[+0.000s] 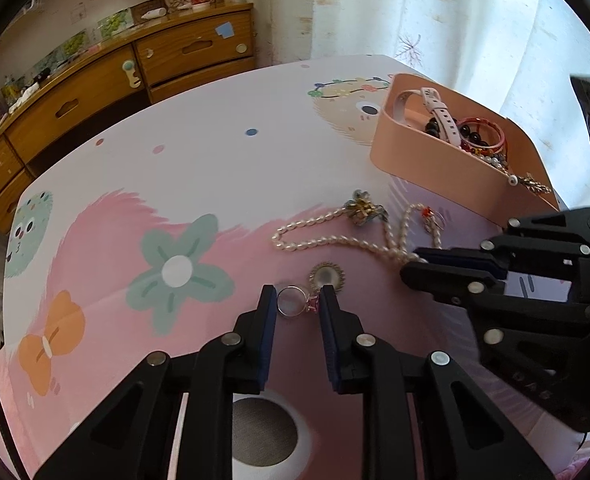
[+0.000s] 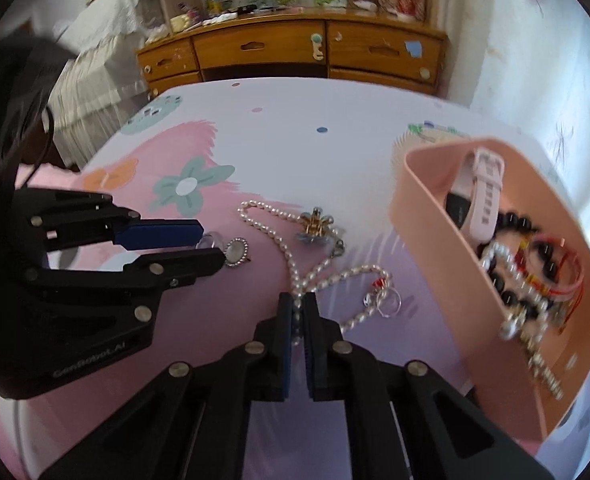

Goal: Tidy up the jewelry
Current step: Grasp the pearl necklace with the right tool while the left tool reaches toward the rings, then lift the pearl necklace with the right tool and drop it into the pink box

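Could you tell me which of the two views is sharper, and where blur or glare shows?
Left wrist view: sharper overall; the pearl necklace and ring read crisply, while the curtain behind the pink tray is washed out by backlight. Right wrist view: softer, with motion blur smearing the bracelets in the tray and the wooden cabinet. Both bend straight edges, fisheye-style.

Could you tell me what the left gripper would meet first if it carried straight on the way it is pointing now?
Most likely the silver ring, which already lies between the open jaws of the left gripper. Just beyond it sits the round pearl-rimmed brooch, then the pearl necklace; depth is hard to judge.
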The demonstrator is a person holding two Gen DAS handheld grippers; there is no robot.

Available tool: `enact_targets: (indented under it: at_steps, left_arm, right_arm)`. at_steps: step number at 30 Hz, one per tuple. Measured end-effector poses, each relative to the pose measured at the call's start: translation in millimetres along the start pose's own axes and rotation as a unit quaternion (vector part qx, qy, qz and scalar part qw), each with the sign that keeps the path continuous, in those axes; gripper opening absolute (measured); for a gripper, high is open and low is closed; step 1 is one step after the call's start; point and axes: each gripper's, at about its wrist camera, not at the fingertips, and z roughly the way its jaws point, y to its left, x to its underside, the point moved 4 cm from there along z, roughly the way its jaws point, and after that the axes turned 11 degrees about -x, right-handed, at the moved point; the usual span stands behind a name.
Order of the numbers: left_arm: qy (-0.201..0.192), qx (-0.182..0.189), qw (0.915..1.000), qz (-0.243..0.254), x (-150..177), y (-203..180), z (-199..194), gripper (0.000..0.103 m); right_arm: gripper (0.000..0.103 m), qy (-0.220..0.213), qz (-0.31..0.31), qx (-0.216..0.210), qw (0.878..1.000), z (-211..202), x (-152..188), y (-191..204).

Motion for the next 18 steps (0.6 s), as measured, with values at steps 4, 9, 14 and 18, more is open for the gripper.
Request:
enact_targets:
  at_steps: [4, 9, 14, 18]
  left_arm:
    - [-0.001, -0.013, 0.9998, -0.013, 1, 11, -5, 0.02]
    - [-0.011, -0.04, 0.9989, -0.022, 0, 20, -21, 0.02]
    - [-0.026, -0.065, 0.997, -0.034, -5, 24, -43, 0.02]
    - [-0.041, -0.081, 0.9948, -0.046, -15, 22, -67, 0.02]
  right_arm:
    - [0.005, -0.012, 0.034, -0.046, 0.998, -15, 0, 4]
    - [0.005, -0.039, 0.048, -0.09, 0.994, -40, -8, 11]
    - [0.005, -0.074, 0.034, -0.113, 0.99, -75, -26, 20]
    - [0.005, -0.1, 0.011, -0.131, 0.986, -104, -40, 25]
